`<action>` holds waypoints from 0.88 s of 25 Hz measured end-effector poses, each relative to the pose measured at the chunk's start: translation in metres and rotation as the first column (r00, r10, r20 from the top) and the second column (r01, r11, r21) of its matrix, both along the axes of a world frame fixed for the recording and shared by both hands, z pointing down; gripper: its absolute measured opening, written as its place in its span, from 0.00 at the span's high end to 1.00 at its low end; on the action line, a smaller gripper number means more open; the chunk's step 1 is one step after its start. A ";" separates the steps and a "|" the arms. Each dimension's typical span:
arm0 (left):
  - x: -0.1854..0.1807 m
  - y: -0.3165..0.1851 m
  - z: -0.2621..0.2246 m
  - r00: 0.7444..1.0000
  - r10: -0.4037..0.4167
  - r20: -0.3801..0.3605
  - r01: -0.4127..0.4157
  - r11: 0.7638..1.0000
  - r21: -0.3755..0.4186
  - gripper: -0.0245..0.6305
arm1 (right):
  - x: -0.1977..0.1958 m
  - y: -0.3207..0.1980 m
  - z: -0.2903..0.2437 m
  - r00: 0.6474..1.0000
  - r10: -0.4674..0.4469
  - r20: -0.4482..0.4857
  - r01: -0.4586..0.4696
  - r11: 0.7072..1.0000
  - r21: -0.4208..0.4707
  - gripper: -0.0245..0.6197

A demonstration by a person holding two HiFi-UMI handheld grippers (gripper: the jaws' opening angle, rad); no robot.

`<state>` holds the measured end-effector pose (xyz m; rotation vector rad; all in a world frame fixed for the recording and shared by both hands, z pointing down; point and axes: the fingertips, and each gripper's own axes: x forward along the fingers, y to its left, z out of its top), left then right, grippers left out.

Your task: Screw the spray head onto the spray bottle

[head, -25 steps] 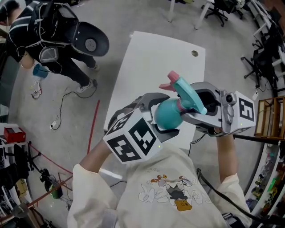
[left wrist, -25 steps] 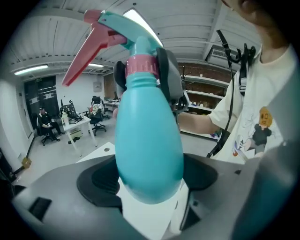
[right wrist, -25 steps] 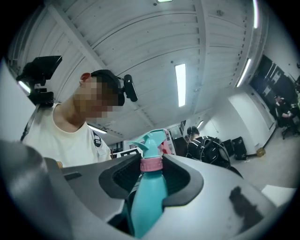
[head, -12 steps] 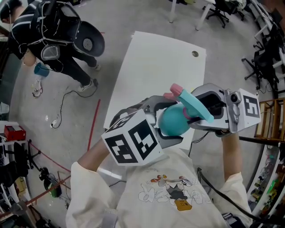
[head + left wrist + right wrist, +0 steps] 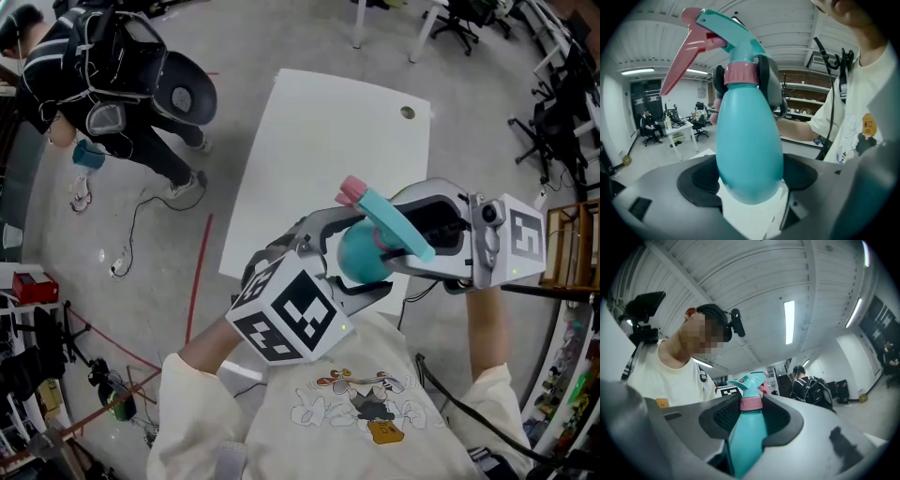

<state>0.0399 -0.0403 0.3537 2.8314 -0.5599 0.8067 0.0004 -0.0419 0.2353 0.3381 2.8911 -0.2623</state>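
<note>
A teal spray bottle point(image 5: 359, 255) with its teal spray head point(image 5: 392, 220) and pink trigger sits in the air over the table, close to my chest. My left gripper point(image 5: 352, 257) is shut on the bottle's round body point(image 5: 749, 140), its pads pressing both sides near the base. My right gripper point(image 5: 398, 234) comes in from the right and is shut on the pink collar point(image 5: 751, 403) under the spray head. In the left gripper view the head point(image 5: 722, 33) stands upright on the bottle, with the right gripper's dark pads point(image 5: 769, 84) on the collar.
A white table point(image 5: 319, 141) lies below and beyond the grippers, with a small round hole near its far corner. A person with a backpack point(image 5: 112, 66) stands at the upper left. Office chairs stand at the top right, a wooden shelf point(image 5: 567, 248) at the right.
The bottle and both grippers have drifted slightly, and the left gripper's marker cube has dipped and turned a little. Both grips are unchanged.
</note>
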 end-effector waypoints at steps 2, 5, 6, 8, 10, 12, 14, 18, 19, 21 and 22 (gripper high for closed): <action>0.000 -0.008 0.005 0.998 -0.067 0.006 0.067 0.998 0.020 0.35 | -0.003 -0.004 0.006 0.996 0.074 -0.046 -0.072 0.996 0.047 0.74; -0.008 -0.021 0.011 0.984 -0.178 0.024 0.177 0.982 0.062 0.35 | -0.006 -0.015 0.013 0.972 0.211 -0.099 -0.201 0.974 0.104 0.74; -0.012 -0.025 0.012 0.976 -0.217 0.031 0.214 0.973 0.082 0.35 | -0.006 -0.019 0.015 0.959 0.260 -0.111 -0.247 0.962 0.119 0.74; -0.015 -0.037 0.014 0.957 -0.287 0.039 0.280 0.953 0.118 0.35 | -0.005 -0.029 0.017 0.925 0.358 -0.126 -0.339 0.929 0.150 0.74; -0.007 -0.054 0.015 0.940 -0.340 0.036 0.332 0.933 0.138 0.35 | -0.002 -0.039 0.018 0.885 0.448 -0.128 -0.423 0.887 0.185 0.74; -0.005 -0.060 0.016 0.925 -0.379 0.026 0.371 0.917 0.147 0.35 | -0.002 -0.042 0.018 0.842 0.525 -0.122 -0.494 0.843 0.216 0.74; -0.013 -0.054 0.016 0.913 -0.407 0.012 0.401 0.904 0.145 0.35 | -0.010 -0.036 0.019 0.804 0.583 -0.116 -0.551 0.804 0.225 0.74; -0.032 -0.043 0.024 0.891 -0.453 -0.004 0.450 0.884 0.131 0.35 | -0.029 -0.027 0.026 0.735 0.669 -0.113 -0.636 0.738 0.226 0.74; -0.033 -0.043 0.028 0.887 -0.462 -0.003 0.459 0.879 0.128 0.35 | -0.030 -0.027 0.030 0.716 0.688 -0.115 -0.655 0.720 0.231 0.74; -0.031 -0.046 0.033 0.881 -0.473 -0.004 0.470 0.875 0.113 0.35 | -0.029 -0.031 0.036 0.682 0.722 -0.118 -0.687 0.687 0.235 0.74; -0.030 -0.047 0.035 0.880 -0.475 -0.005 0.473 0.875 0.104 0.35 | -0.028 -0.032 0.038 0.668 0.734 -0.120 -0.700 0.675 0.231 0.74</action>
